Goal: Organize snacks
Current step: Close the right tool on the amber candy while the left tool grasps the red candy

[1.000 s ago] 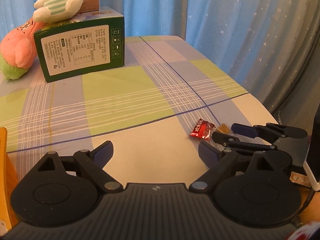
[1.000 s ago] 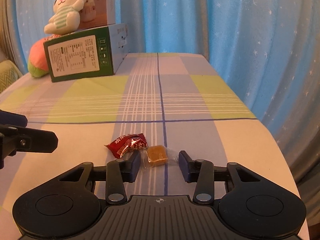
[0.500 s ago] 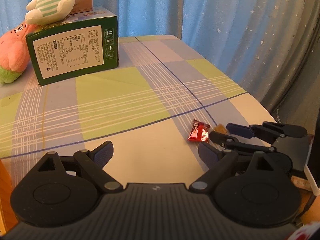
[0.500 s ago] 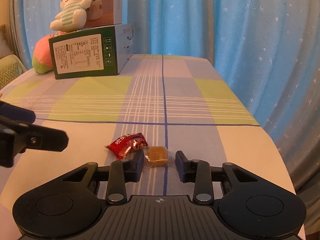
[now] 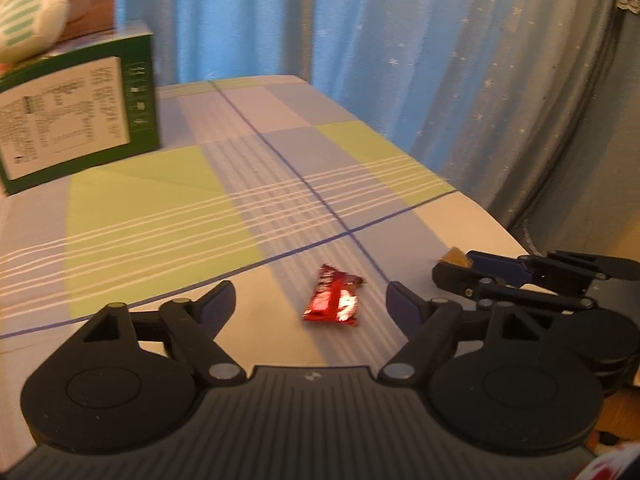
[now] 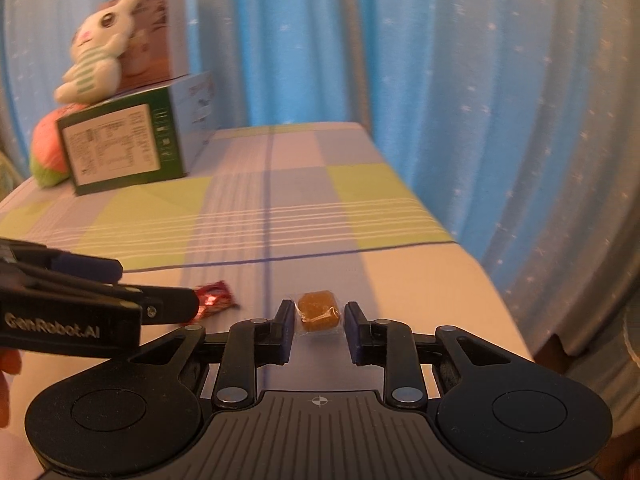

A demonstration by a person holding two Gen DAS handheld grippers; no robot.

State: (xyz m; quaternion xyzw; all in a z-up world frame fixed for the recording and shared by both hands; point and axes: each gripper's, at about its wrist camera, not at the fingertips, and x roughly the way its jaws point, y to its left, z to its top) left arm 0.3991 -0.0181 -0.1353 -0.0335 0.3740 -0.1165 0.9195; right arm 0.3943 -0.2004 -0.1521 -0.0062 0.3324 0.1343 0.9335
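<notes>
In the right wrist view, the right gripper sits low in the centre of the frame with its fingers closing on a small amber candy in clear wrap; the candy lies between the pads, with the wrapper edges at or almost at both, though whether the pads already press it cannot be told. In the left wrist view the left gripper fills the bottom of the frame, its fingers well apart and closing, with a red snack packet lying on the desk between them, touched by neither pad. Seen from the right wrist view, that packet shows at the lower left, partly hidden behind a left finger tip. From the left wrist view, the right gripper reaches in from the right edge with the amber candy at its tips. The desk is covered with a plaid cloth of green, lilac and white squares. At the upper left of both views stands a green box, with a white plush rabbit in green stripes on top and a pink and green plush beside it. Blue star-patterned curtains hang behind the desk.
</notes>
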